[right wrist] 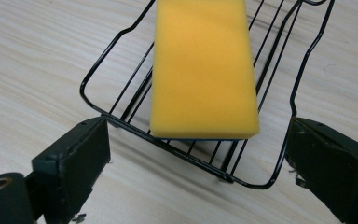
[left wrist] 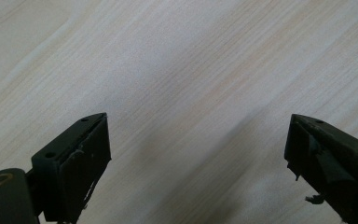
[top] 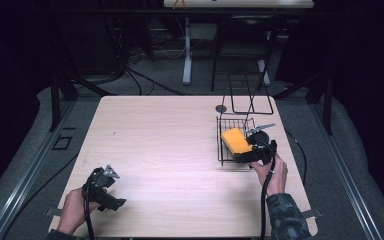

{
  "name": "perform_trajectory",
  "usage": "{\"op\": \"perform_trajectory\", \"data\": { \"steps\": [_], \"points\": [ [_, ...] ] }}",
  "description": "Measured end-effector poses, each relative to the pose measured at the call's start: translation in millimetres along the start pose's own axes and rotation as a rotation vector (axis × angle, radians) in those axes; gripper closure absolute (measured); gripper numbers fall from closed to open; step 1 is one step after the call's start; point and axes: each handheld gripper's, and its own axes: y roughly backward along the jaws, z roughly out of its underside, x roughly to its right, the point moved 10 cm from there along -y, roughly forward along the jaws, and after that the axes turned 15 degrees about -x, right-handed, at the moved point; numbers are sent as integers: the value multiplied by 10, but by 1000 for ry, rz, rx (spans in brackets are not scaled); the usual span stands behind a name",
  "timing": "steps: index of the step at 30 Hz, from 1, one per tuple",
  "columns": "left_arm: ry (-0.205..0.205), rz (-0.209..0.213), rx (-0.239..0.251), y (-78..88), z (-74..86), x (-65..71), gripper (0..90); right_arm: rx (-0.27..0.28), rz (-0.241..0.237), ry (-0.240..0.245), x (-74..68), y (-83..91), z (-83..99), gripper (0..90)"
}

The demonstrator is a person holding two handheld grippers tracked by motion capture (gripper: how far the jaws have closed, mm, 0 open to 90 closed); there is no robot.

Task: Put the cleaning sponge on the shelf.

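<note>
A yellow sponge [top: 236,140] [right wrist: 203,70] lies in a black wire rack [top: 223,150] [right wrist: 182,151] on the right side of the wooden table [top: 170,150]. My right gripper [top: 247,152] [right wrist: 198,140] is at the rack's near end, open. Its jaws stand wide, one on each side of the sponge's near end, and touch neither the sponge nor the wire. My left gripper [top: 112,201] [left wrist: 196,140] is at the front left, held in a hand just above bare tabletop. It is open with nothing between its jaws.
An upright black wire frame [top: 250,102] stands behind the rack at the table's far right edge. A small dark disc [top: 221,108] lies beside it. Beyond the table are desk legs and cables on a dark floor.
</note>
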Motion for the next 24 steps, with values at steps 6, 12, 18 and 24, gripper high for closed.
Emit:
{"op": "perform_trajectory", "data": {
  "steps": [6, 12, 18, 24],
  "points": [
    [0, 10, 10, 12, -5, 1, 64, 2, 9, 25, -20, 123, 93, 19],
    [0, 7, 10, 16, -2, 2, 61, 20, 3, 31, -10, 224, 216, 3],
    [-1, 9, 13, 15, -10, 8, 62, 23, 14, 25, 39, 313, 411, 0],
    [1, 7, 11, 19, -5, 8, 62, 21, 21, 44, -1, 381, 575, 0]
  ]
}}
